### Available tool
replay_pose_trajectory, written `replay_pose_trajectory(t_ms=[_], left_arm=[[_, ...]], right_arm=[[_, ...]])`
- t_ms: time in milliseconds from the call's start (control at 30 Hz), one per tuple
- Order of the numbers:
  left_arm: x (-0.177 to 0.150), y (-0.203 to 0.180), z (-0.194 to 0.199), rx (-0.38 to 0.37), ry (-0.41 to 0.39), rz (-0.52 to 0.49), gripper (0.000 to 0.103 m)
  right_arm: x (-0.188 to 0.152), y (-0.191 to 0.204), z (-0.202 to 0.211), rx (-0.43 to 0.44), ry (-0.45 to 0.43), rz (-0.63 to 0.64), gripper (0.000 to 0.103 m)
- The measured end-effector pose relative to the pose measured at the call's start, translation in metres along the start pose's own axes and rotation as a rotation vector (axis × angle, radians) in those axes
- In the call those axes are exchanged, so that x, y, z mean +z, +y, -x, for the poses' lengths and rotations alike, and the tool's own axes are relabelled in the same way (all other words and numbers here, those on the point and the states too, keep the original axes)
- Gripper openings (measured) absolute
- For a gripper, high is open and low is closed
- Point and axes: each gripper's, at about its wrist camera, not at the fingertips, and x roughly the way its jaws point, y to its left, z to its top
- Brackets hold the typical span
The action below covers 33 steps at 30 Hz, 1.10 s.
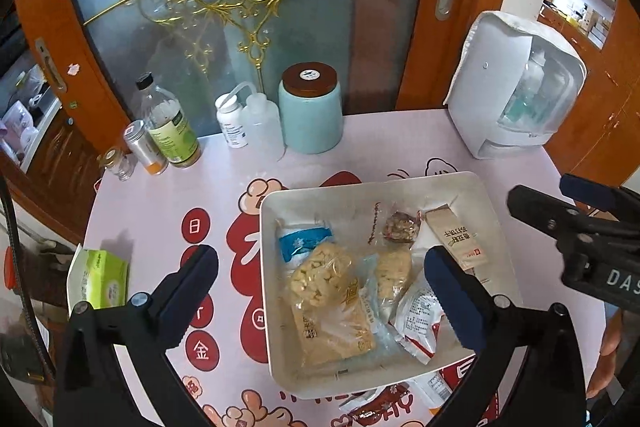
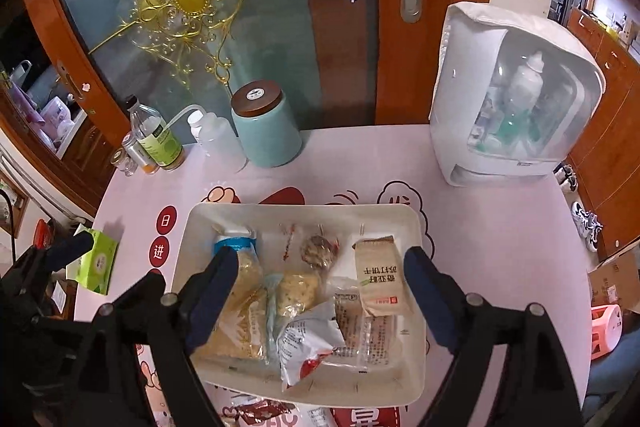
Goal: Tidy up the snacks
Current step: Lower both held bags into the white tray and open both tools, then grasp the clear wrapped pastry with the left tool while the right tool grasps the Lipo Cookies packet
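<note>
Both grippers spread wide, nothing held, over snack tray.
Left gripper (image 1: 320, 291) and right gripper (image 2: 320, 291) hover above white tray (image 1: 400, 183), frame centre; snack packets (image 1: 320, 279) inside; bare tablecloth (image 1: 160, 195) left.

white tray (image 2: 412, 227) on a pale pink table cover (image 1: 160, 195) printed with red circles and cartoon figures; brown paper packet (image 2: 378, 275), blue-and-white packet (image 1: 302, 241), silver wrapper with red corner (image 2: 308, 343); light teal jar (image 1: 312, 115) with brown lid; green tissue pack (image 1: 106, 279); black grippers with dark blue pads (image 1: 452, 291)
</note>
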Motion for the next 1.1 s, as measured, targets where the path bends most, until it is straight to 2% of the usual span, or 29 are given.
replay_pose_trajectory(t_ms=[433, 867, 1100], left_arm=[[-0.038, 0.005, 0.064, 0.038, -0.039, 0.045, 0.102], [-0.118, -0.001, 0.148, 0.089, -0.082, 0.084, 0.102], [-0.169, 0.003, 0.183, 0.118, -0.100, 0.078, 0.102]], right_arm=[[-0.037, -0.002, 0.052, 0.034, -0.018, 0.021, 0.086], [-0.107, 0.003, 0.131, 0.094, -0.059, 0.111, 0.086], [-0.158, 0.009, 0.151, 0.113, -0.058, 0.191, 0.086]])
